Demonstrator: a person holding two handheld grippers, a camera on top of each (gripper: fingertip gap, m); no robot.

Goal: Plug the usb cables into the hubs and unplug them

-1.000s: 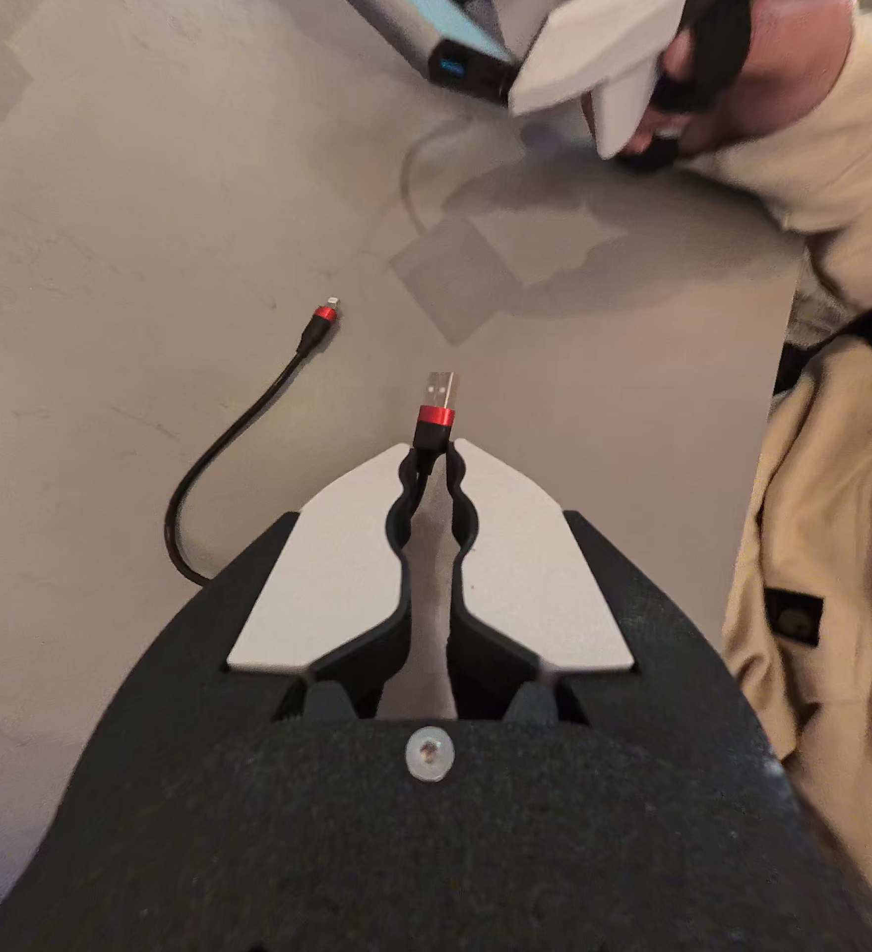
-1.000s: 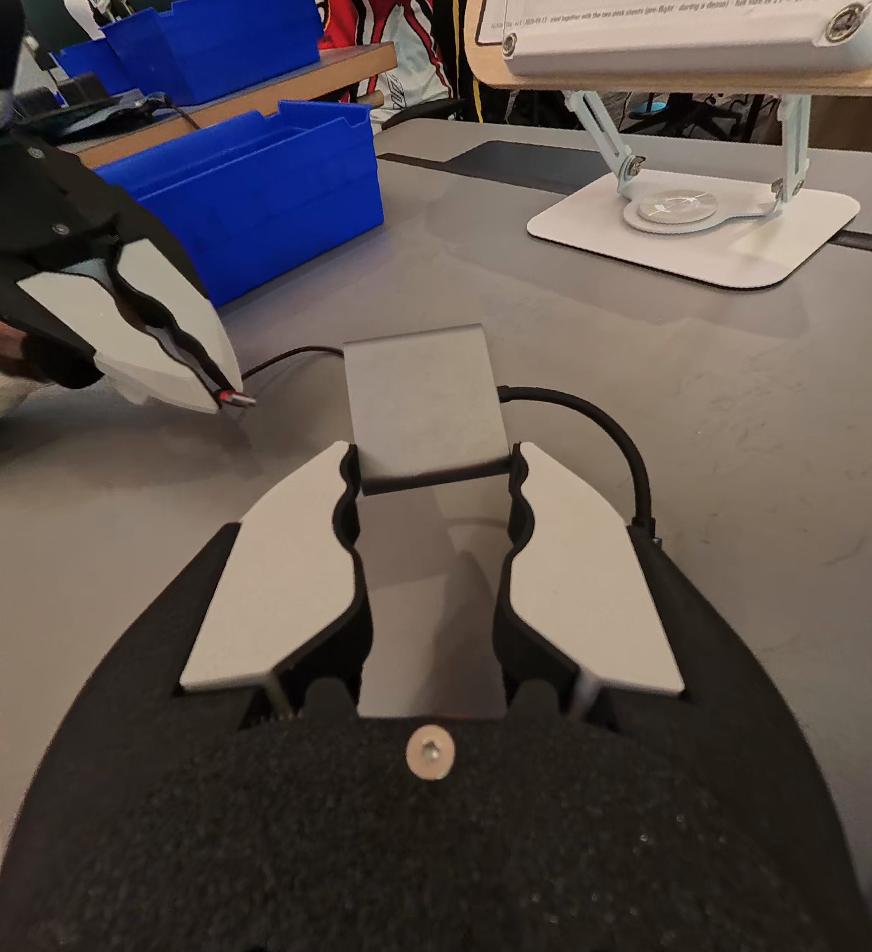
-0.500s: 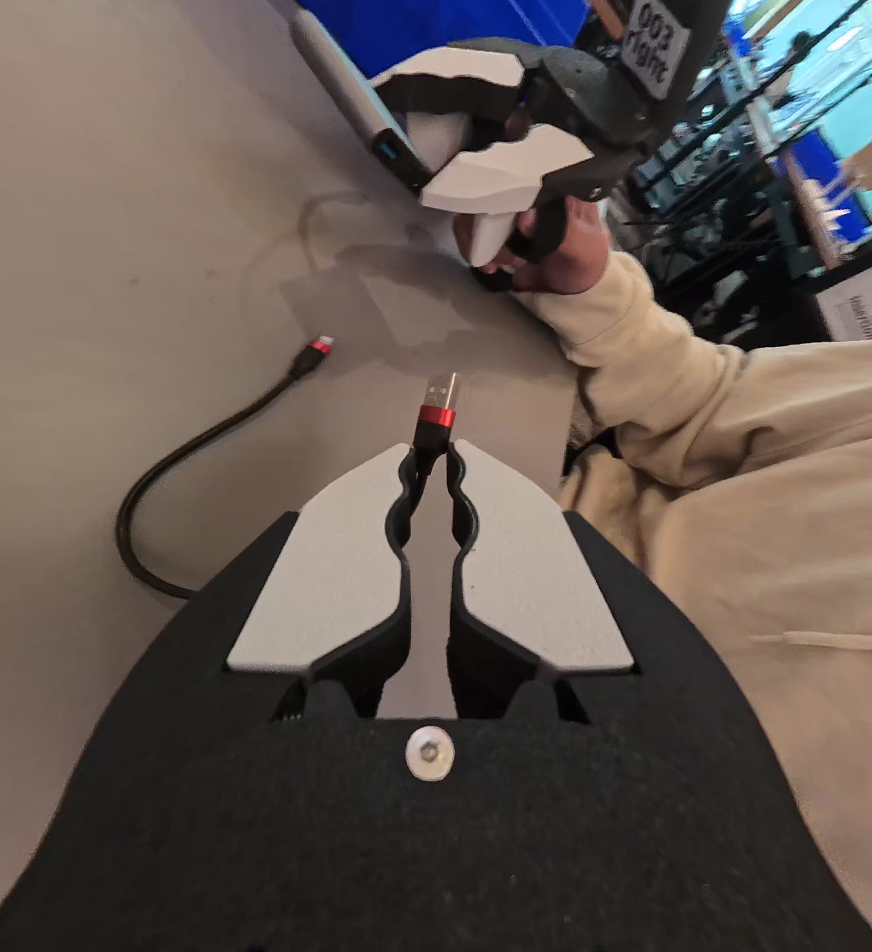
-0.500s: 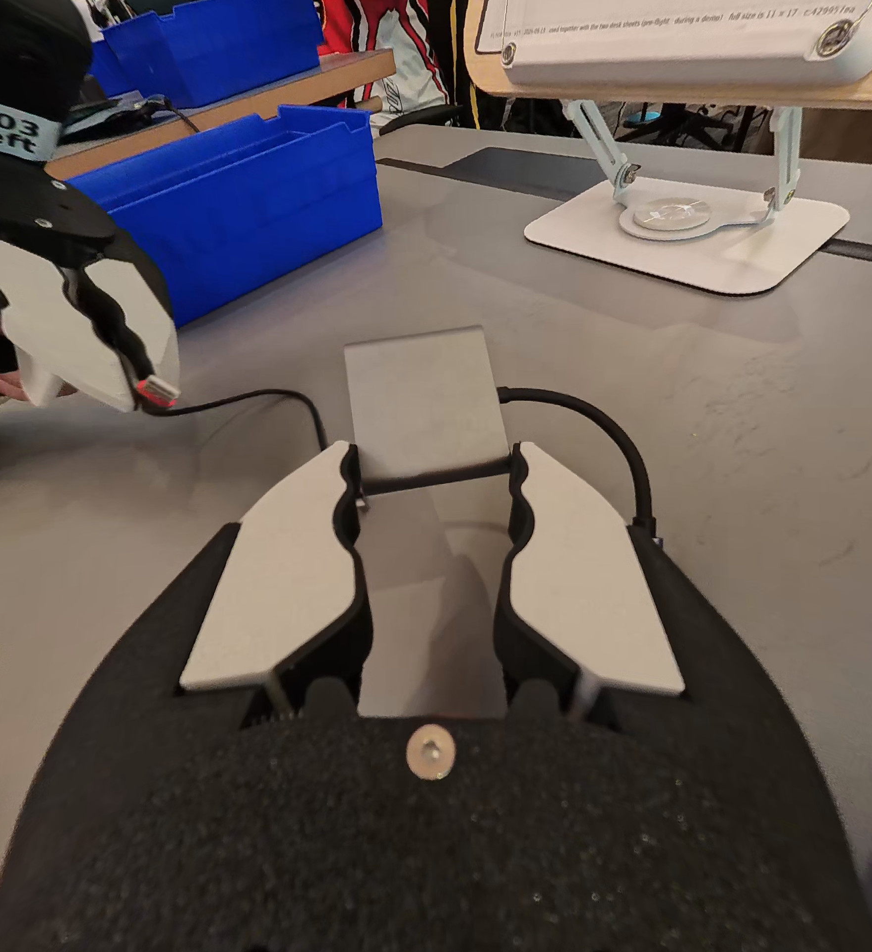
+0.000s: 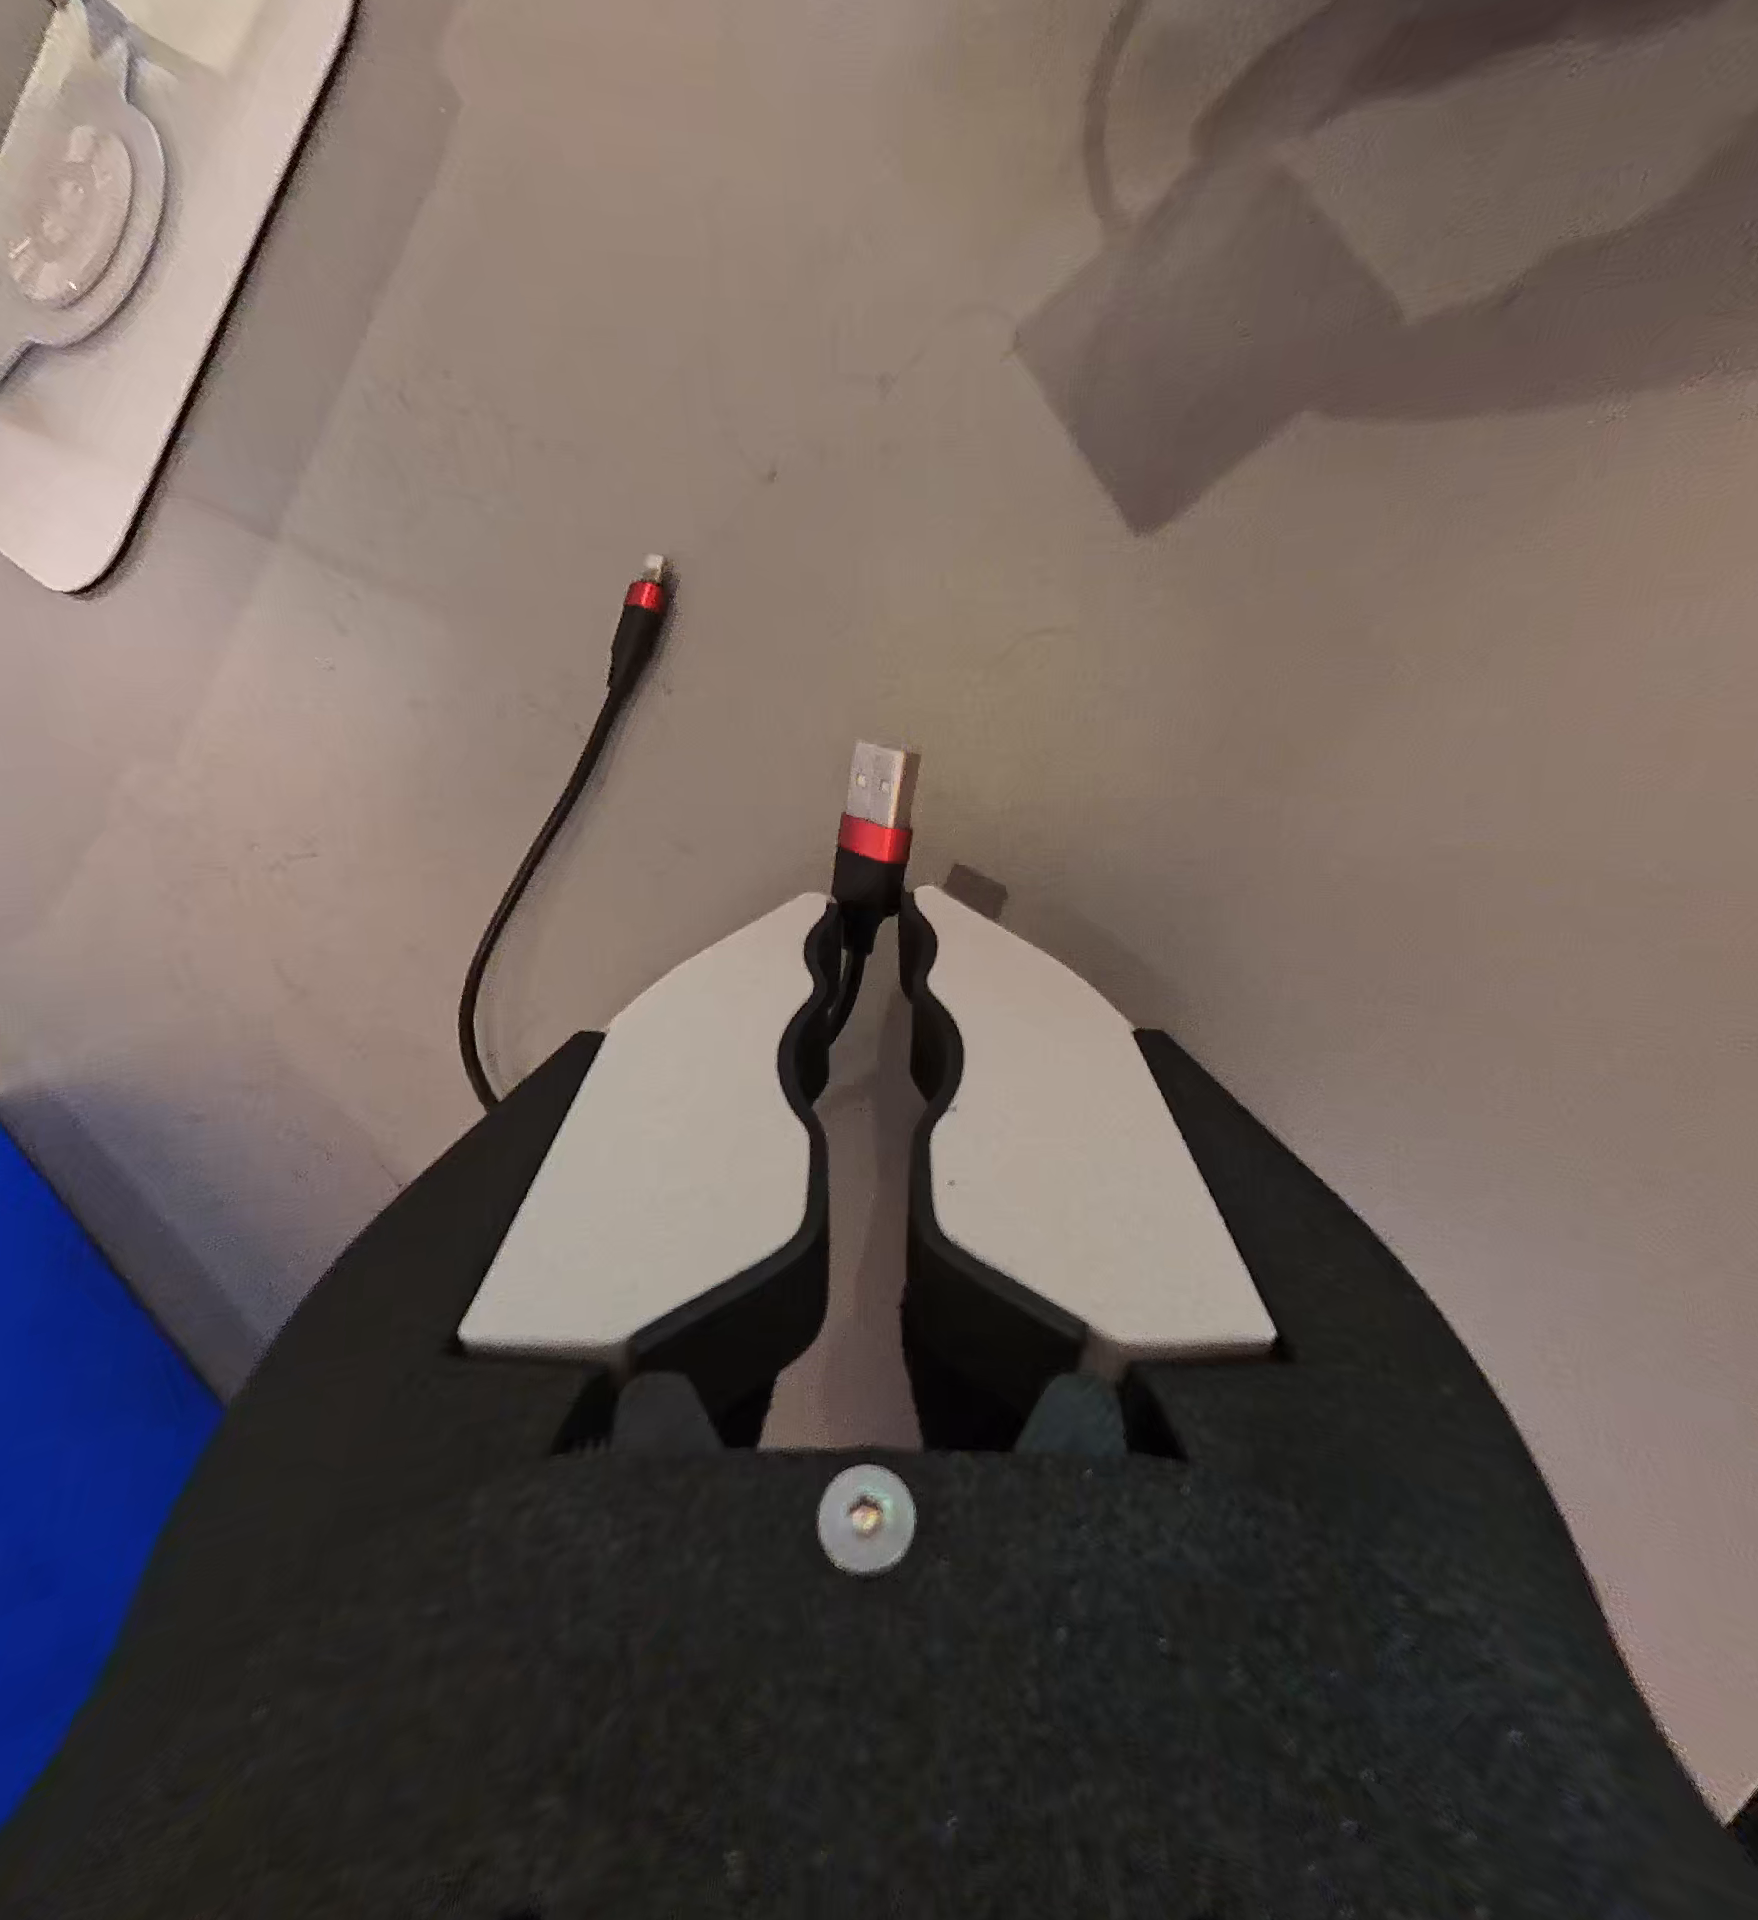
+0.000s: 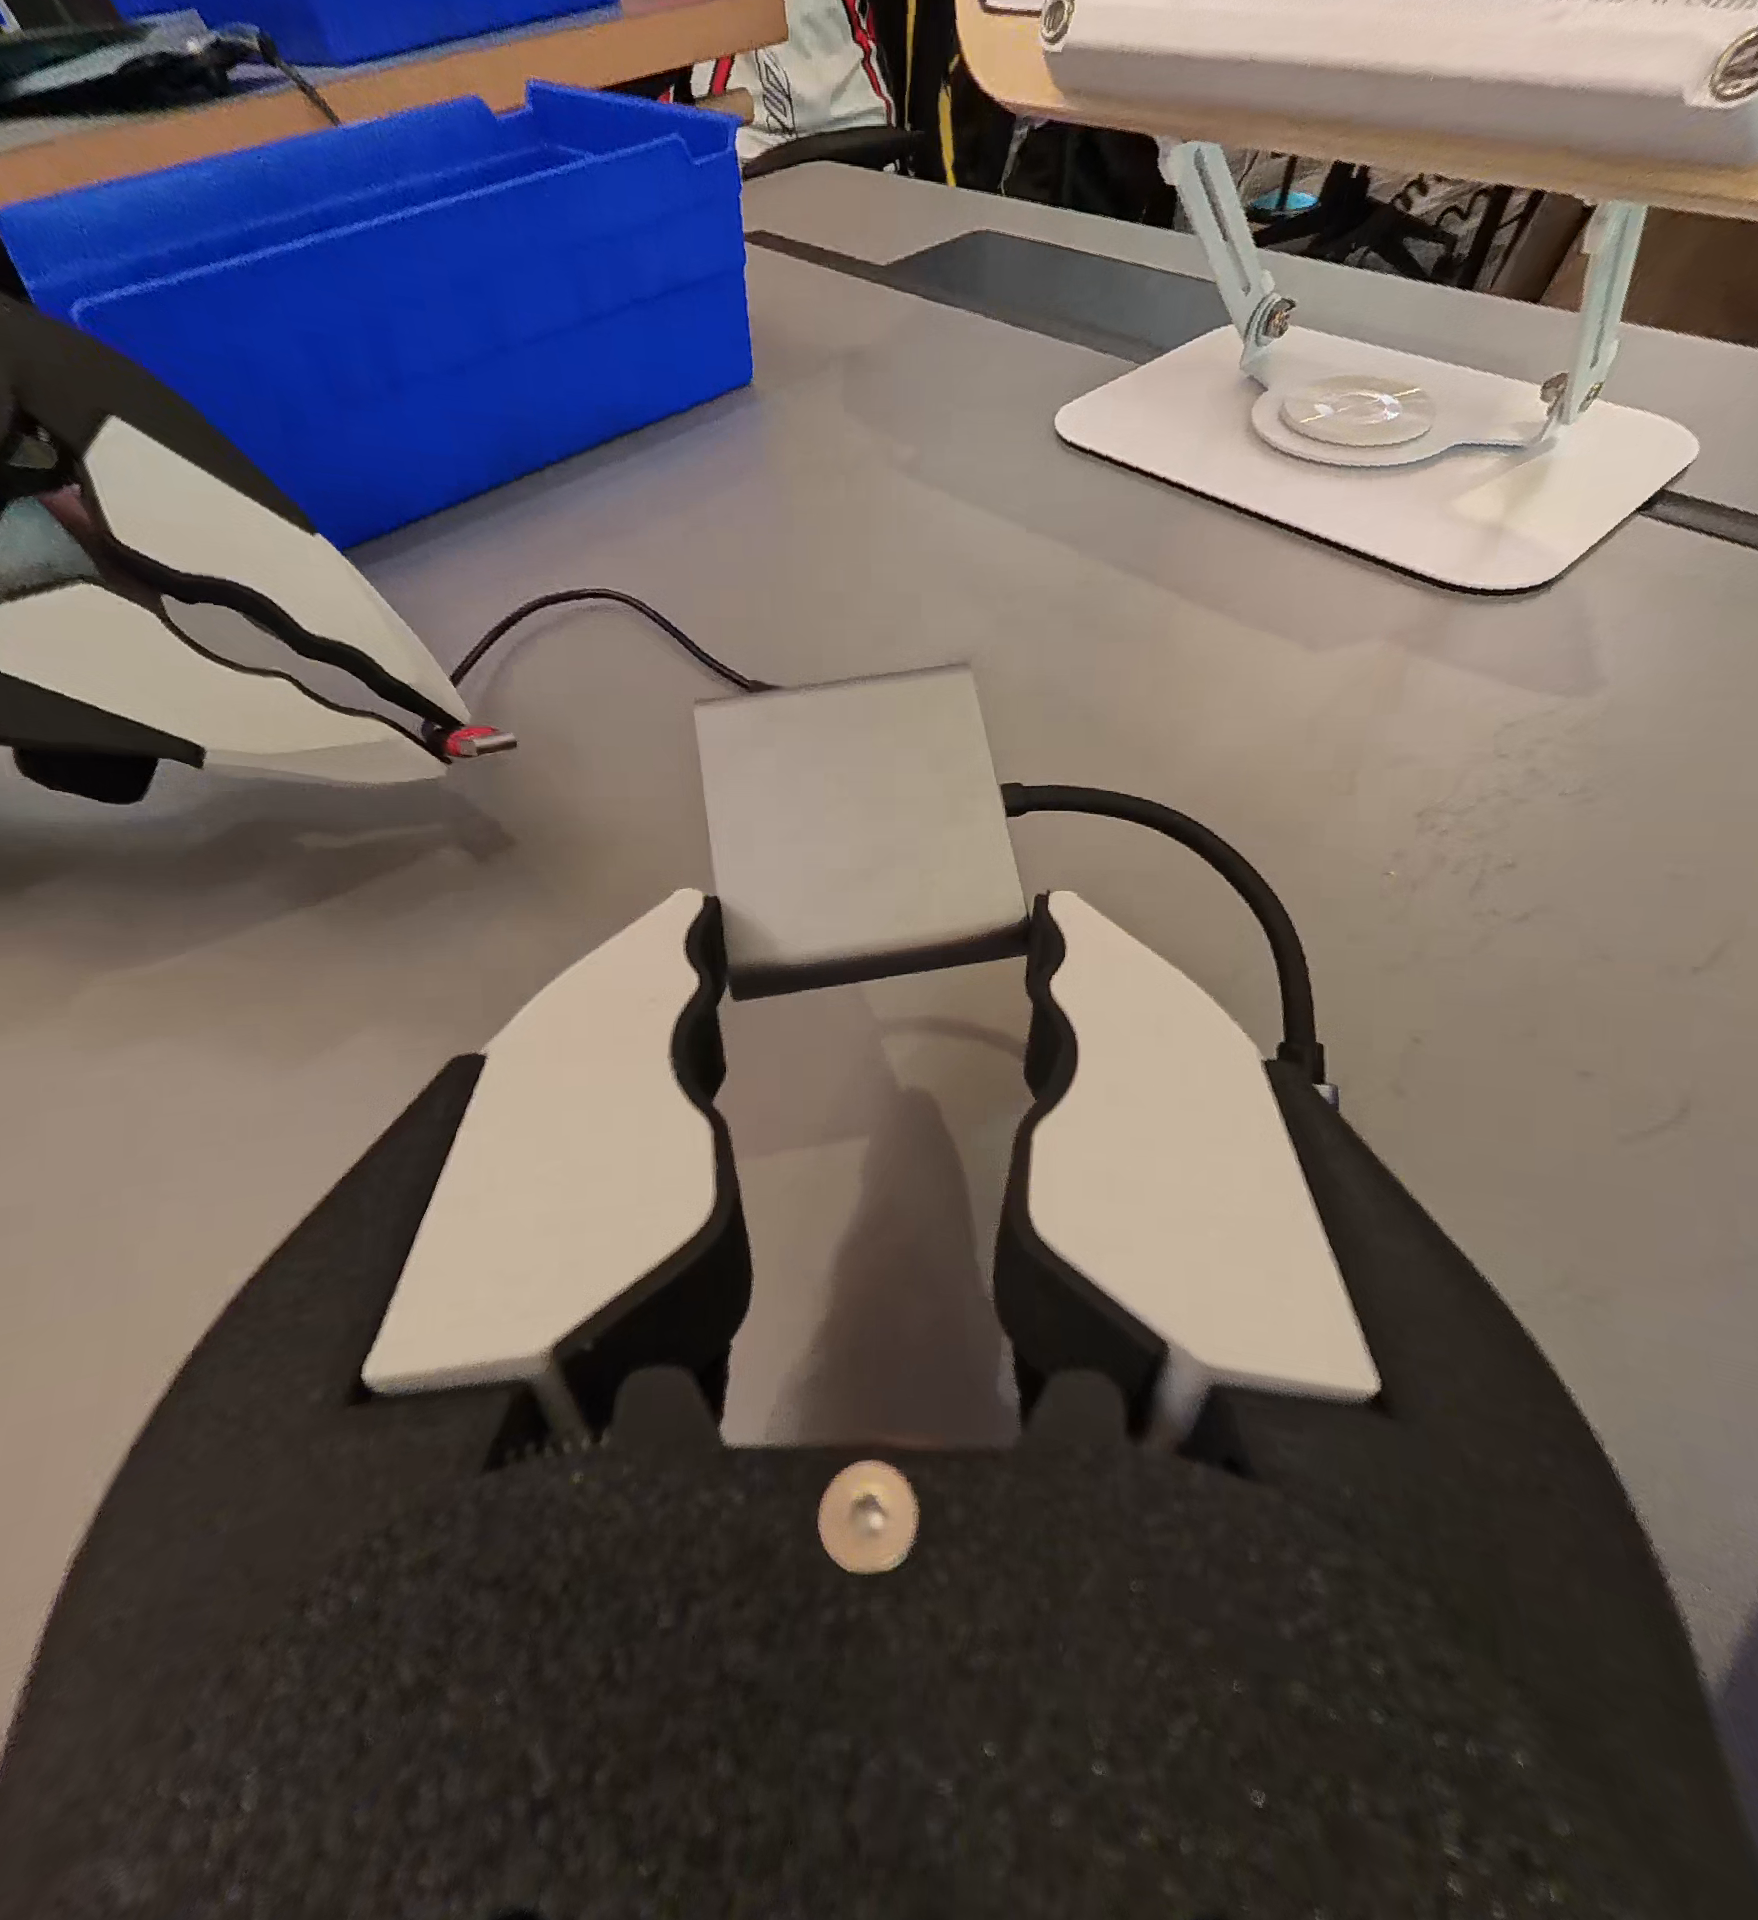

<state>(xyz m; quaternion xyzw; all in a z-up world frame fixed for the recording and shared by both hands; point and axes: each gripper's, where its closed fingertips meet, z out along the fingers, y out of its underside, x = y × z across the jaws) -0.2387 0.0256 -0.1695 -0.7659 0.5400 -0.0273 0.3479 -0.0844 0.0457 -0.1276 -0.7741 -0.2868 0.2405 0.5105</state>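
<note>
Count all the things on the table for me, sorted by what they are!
USB cable: 1
Hub: 1
Blue bin: 1
White stand: 1
Left hand-held gripper and right hand-held gripper: 2
Total: 6

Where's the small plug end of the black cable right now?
In the left wrist view, the small plug lies on the grey table, left of the left gripper.

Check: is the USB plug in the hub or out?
Out. The left gripper holds the USB plug in the air, apart from the hub clamped in the right gripper.
</note>
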